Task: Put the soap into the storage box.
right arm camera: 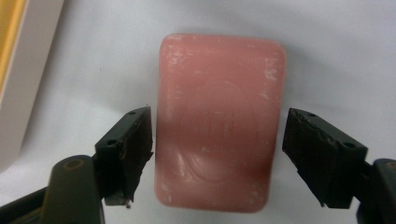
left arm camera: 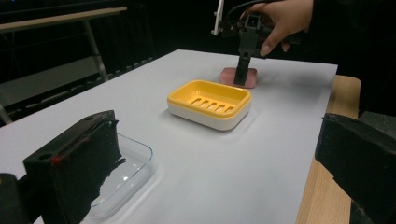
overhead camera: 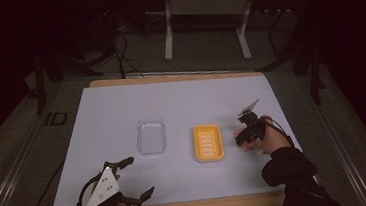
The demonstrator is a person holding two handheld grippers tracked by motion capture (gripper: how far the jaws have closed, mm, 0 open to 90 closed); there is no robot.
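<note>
On the tabletop, covered with a pale sheet, three things in a row toward the near edge; nearest the left side, a clear plastic tray, lying flat and empty; at the middle, a yellow soap dish with a white base and slotted floor, also empty; toward the right edge, just beside the dish but apart from it, a pink soap bar, lying flat on the sheet. Above the bar, the right gripper, held by a hand and pointing steeply down, seen in the left gripper view as nearly upright over the bar; jaws released and spread, one at each long side of the bar; a small gap at the right jaw, the left jaw very close to the bar, contact there impossible to tell; nothing grasped. Near the near left corner, the left gripper, low over the sheet and well apart from the tray; jaws wide apart and holding nothing, aimed toward the dish and the far right corner; grey three-cornered plate on its top.
</note>
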